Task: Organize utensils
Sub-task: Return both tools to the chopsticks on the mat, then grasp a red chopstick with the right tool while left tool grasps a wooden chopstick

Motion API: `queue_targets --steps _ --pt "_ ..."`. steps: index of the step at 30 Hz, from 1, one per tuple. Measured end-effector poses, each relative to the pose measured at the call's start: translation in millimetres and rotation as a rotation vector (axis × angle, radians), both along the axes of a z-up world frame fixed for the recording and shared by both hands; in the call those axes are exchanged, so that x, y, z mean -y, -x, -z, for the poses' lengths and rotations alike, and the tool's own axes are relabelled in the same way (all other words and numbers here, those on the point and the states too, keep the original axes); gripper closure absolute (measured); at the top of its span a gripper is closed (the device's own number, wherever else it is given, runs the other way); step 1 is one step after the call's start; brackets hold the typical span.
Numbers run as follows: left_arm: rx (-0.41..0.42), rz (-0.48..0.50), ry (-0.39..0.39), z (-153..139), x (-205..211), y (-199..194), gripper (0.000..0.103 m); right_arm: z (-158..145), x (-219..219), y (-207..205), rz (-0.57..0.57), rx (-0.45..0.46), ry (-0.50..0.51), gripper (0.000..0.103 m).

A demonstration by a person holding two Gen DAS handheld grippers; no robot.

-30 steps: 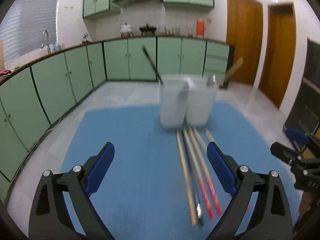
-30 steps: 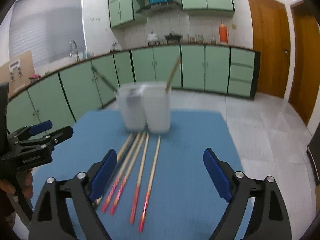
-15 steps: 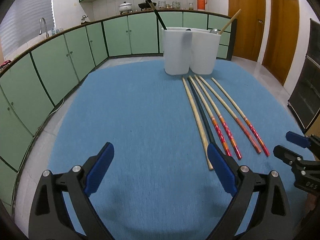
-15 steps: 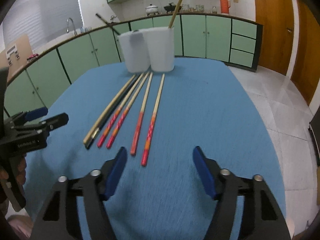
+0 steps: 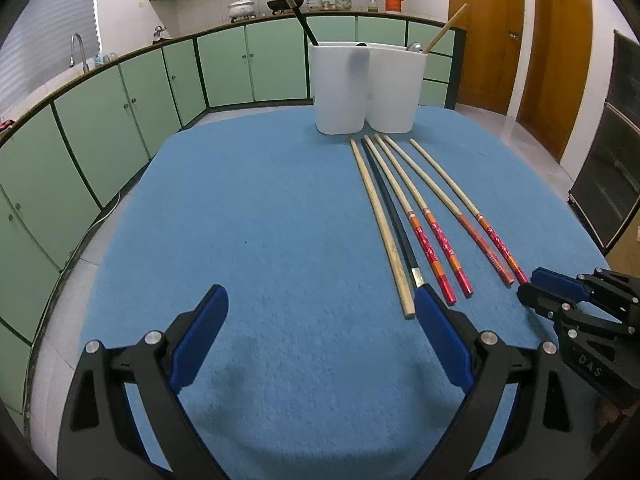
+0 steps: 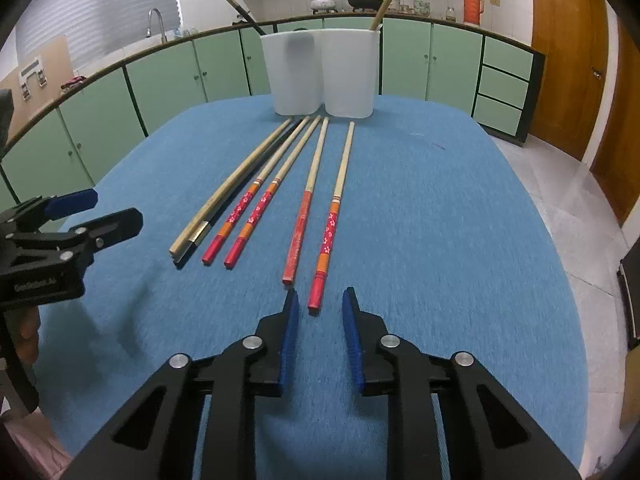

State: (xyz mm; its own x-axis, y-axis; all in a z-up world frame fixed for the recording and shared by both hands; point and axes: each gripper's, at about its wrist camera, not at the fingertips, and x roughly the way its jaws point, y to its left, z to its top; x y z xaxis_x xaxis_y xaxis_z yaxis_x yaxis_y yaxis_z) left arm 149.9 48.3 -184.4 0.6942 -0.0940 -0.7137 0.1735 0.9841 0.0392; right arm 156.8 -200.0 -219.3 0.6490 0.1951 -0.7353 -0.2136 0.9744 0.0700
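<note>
Blue felt-like cloth [image 6: 420, 208] covered the table; its near edge was cut off below both views. Left gripper [image 5: 320, 312] hovered low over bare cloth, jaws wide, holding nothing; one finger hid the near end of the black chopstick [image 5: 390, 216]. Six chopsticks [image 6: 298, 184] lay side by side before two white tubs [image 6: 320, 72], whose contents were mostly hidden. Right gripper [image 6: 318, 312] had just been closing, jaws narrow, flanking the rightmost chopstick [image 6: 332, 216] tip, apparently not yet clamped.
</note>
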Motion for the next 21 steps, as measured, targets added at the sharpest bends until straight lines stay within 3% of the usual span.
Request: queue_targets --steps 6,21 --pt "-0.014 0.012 0.008 1.8 3.1 1.2 0.012 0.5 -4.5 0.0 -0.002 0.002 0.029 0.096" --pt "-0.106 0.038 -0.038 24.9 24.5 -8.4 0.012 0.7 14.0 -2.5 0.049 -0.003 0.004 0.097"
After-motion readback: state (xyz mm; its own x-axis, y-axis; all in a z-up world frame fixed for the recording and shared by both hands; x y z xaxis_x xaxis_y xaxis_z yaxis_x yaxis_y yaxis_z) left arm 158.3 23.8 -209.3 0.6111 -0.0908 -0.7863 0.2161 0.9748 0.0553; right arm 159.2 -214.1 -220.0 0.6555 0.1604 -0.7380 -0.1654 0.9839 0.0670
